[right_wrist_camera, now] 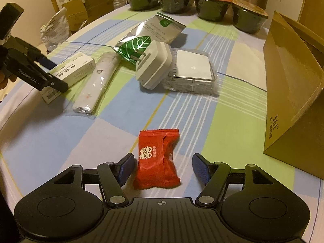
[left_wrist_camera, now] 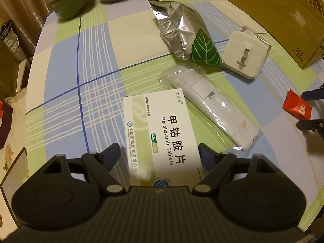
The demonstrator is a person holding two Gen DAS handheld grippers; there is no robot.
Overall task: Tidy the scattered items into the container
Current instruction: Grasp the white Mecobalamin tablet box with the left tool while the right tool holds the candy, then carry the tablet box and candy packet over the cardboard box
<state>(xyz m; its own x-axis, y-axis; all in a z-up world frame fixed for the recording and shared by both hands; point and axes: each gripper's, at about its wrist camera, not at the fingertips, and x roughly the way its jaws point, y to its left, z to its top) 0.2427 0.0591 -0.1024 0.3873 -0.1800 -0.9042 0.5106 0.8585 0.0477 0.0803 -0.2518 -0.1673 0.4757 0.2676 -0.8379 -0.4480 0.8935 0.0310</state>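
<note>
My left gripper [left_wrist_camera: 159, 155] is open, its fingers on either side of the near end of a white and green Mecobalamin tablet box [left_wrist_camera: 160, 133] lying on the checked tablecloth; the box also shows in the right wrist view [right_wrist_camera: 70, 70]. My right gripper [right_wrist_camera: 162, 167] is open around a red candy packet [right_wrist_camera: 156, 160], which also shows in the left wrist view [left_wrist_camera: 296, 107]. Further out lie a white stick in clear wrap [left_wrist_camera: 214, 109], a silver pouch with a green leaf [left_wrist_camera: 182, 32], a white plug adapter [left_wrist_camera: 245, 54] and a clear-cased white block [right_wrist_camera: 192, 70]. The brown cardboard box [right_wrist_camera: 293, 81] stands open at the right.
Several dark lidded bowls [right_wrist_camera: 212, 6] line the table's far edge. Cartons and bags [right_wrist_camera: 81, 10] stand beyond the left edge. The left gripper [right_wrist_camera: 34, 70] shows in the right wrist view at the far left.
</note>
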